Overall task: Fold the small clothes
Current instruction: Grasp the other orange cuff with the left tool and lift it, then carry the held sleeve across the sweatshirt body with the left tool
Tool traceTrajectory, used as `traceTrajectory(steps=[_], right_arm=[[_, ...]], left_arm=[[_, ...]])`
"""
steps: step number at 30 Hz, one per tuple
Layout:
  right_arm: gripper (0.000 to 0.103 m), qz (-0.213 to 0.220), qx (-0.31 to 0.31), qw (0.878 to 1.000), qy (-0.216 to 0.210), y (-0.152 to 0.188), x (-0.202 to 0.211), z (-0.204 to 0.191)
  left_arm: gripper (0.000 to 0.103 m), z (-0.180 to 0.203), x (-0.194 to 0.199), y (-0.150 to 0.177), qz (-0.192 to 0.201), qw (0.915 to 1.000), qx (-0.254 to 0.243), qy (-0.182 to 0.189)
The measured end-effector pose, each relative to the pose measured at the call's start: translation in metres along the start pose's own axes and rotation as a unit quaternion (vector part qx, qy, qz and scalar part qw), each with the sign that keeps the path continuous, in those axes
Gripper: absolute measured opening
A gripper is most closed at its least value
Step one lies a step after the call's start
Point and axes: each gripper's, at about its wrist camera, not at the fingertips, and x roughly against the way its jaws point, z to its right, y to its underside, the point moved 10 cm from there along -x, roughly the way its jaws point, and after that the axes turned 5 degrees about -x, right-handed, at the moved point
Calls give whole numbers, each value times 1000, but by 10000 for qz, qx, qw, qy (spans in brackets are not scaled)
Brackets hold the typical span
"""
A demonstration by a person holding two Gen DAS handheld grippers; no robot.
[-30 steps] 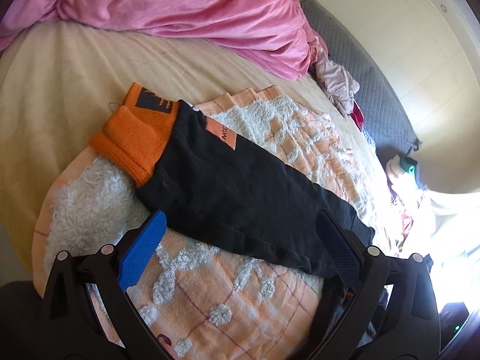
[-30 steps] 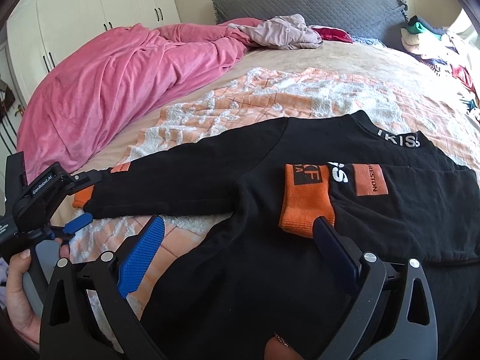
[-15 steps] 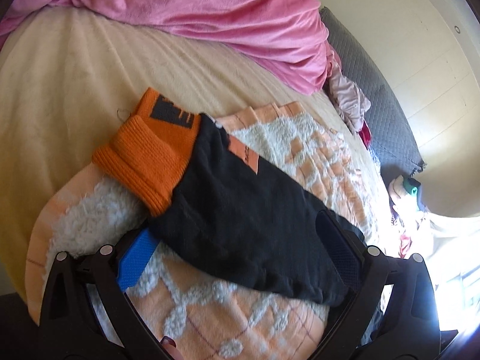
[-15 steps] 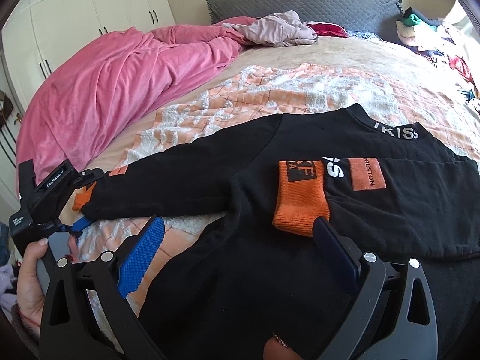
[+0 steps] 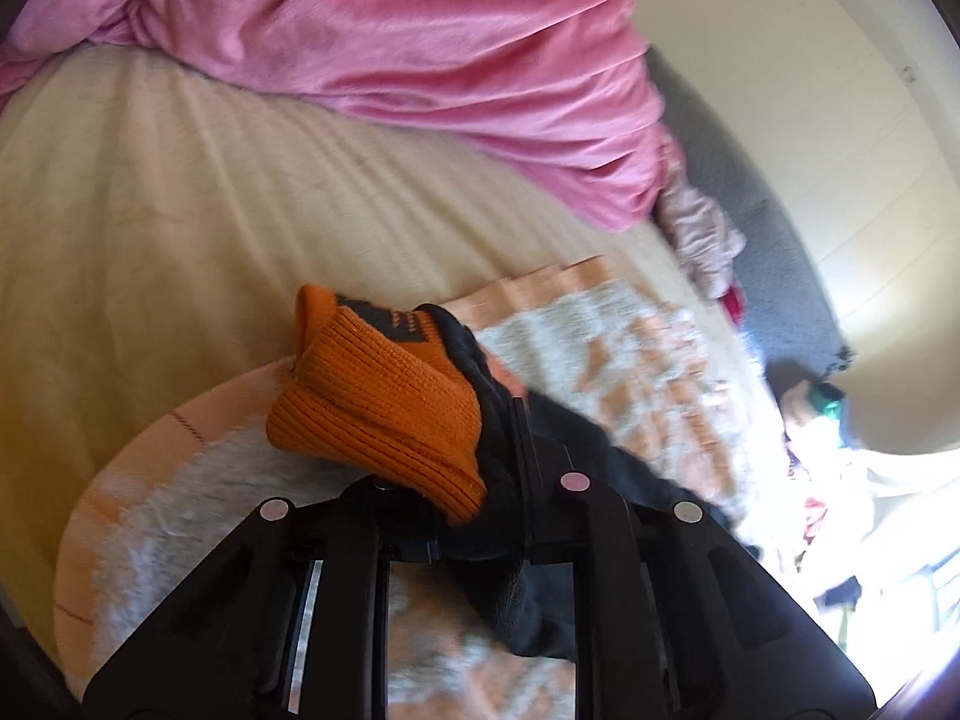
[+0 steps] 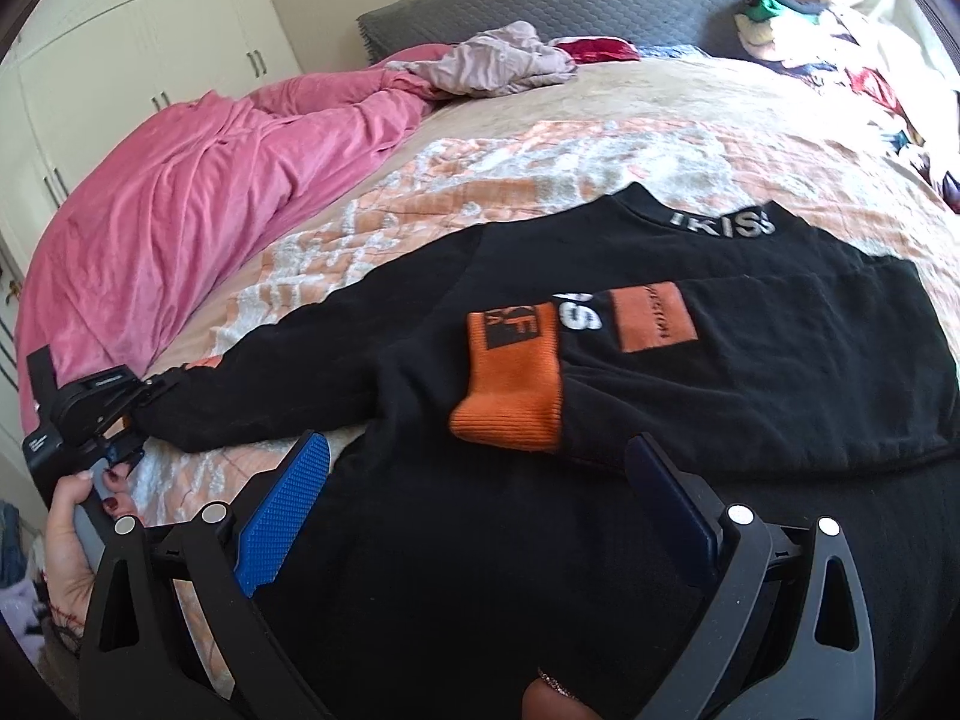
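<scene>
Bare cream sheet (image 5: 180, 228) beside the sleeve, pink duvet (image 6: 180, 210) heaped beyond.

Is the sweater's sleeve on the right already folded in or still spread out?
Folded in. That sleeve lies across the sweater chest, its orange cuff near the middle.

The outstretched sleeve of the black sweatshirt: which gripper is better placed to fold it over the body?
The left gripper. Its jaws are closing on the sleeve beside the orange cuff. The right gripper is open above the sweatshirt's body, holding nothing.
</scene>
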Motion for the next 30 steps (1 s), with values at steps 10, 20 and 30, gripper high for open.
traceTrajectory(steps=[10, 20, 30], right_arm=[[98, 118, -481, 9982, 324, -2, 21, 35], [98, 407, -562, 9964, 495, -11, 50, 46], [98, 628, -696, 9930, 714, -19, 75, 62]], left_arm=[[9, 61, 21, 6, 183, 9947, -584, 829], [9, 95, 38, 10, 202, 9862, -818, 1427], [9, 139, 38, 33, -200, 9698, -1121, 2158]])
